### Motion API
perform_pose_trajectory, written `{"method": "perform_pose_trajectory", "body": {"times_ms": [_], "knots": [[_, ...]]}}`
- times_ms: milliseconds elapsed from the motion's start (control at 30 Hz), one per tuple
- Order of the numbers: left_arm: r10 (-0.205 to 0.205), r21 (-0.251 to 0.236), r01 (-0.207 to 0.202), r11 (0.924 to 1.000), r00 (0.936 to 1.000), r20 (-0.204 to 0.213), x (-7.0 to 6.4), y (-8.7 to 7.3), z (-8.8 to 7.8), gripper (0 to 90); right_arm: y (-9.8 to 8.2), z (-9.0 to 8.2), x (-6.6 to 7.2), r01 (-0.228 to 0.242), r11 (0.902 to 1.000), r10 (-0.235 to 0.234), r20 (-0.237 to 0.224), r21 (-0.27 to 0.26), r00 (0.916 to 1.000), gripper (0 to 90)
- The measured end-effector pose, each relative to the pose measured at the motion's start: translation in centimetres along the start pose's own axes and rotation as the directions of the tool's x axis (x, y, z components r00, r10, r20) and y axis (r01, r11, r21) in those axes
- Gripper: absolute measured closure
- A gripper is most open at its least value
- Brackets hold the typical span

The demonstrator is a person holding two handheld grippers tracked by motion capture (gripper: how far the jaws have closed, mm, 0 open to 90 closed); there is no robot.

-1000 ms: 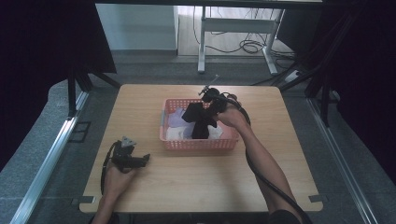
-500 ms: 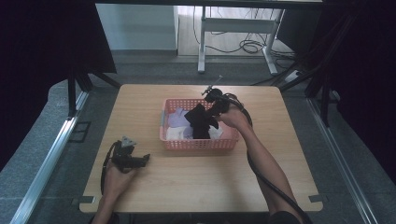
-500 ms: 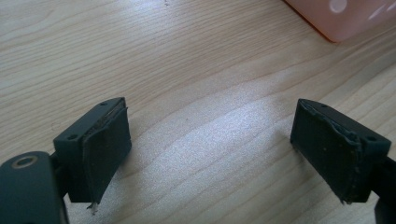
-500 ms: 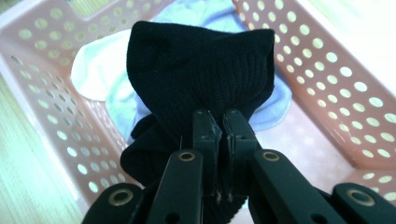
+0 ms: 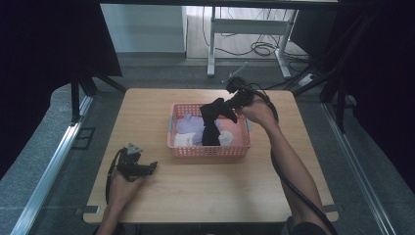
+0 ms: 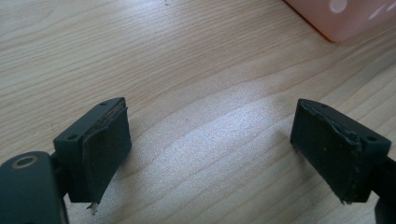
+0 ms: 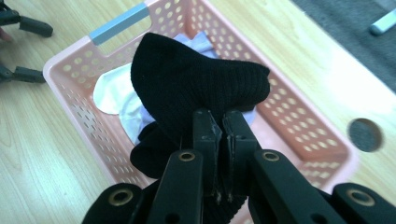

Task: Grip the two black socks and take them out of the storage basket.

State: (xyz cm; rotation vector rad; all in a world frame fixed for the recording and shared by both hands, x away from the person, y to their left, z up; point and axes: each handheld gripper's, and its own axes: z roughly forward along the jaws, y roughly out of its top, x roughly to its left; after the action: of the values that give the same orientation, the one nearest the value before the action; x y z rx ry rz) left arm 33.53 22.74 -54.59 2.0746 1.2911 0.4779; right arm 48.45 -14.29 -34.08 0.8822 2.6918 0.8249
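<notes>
One black sock (image 7: 196, 88) is pinched between the closed jaws of your right gripper (image 7: 220, 122), dangling above the pink basket (image 5: 208, 151) (your left gripper (image 6: 210, 140) rests open on the table (image 5: 205, 191)).

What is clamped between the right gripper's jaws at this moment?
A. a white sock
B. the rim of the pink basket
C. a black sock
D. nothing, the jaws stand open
C: in the right gripper view the right gripper has its jaws pressed together on a fold of the black sock, which hangs above the pink basket; the white sock lies inside it.
</notes>
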Motion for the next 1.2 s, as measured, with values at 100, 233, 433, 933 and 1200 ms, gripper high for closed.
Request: {"method": "perform_pose_trajectory", "body": {"times_ms": [100,233,433,933,1200], "knots": [[0.001,0.003,-0.001,1.0000,1.0000,-0.001,0.0,0.0,0.0,11.8,0.0,-1.5,-0.4,-0.002,0.9999,0.002,0.013,-0.012,0.9999,85.8],[0.001,0.004,-0.001,1.0000,1.0000,-0.001,0.0,0.0,0.0,11.8,-0.2,-3.2,-0.9,-0.013,0.9996,0.014,0.037,-0.025,0.9992,85.7],[0.001,0.003,-0.001,1.0000,1.0000,-0.001,0.0,0.0,0.0,11.8,-0.9,-5.3,-1.7,-0.036,0.9982,0.039,0.061,-0.048,0.9974,85.5],[0.001,0.003,-0.001,1.0000,1.0000,-0.001,0.0,0.0,0.0,11.8,-5.2,-9.9,-5.0,-0.116,0.9901,0.128,0.158,-0.079,0.9792,85.5],[0.001,0.003,-0.001,1.0000,1.0000,-0.001,0.0,0.0,0.0,11.8,-8.2,-11.9,-6.4,-0.171,0.9823,0.183,0.204,-0.077,0.9616,85.5]]}}
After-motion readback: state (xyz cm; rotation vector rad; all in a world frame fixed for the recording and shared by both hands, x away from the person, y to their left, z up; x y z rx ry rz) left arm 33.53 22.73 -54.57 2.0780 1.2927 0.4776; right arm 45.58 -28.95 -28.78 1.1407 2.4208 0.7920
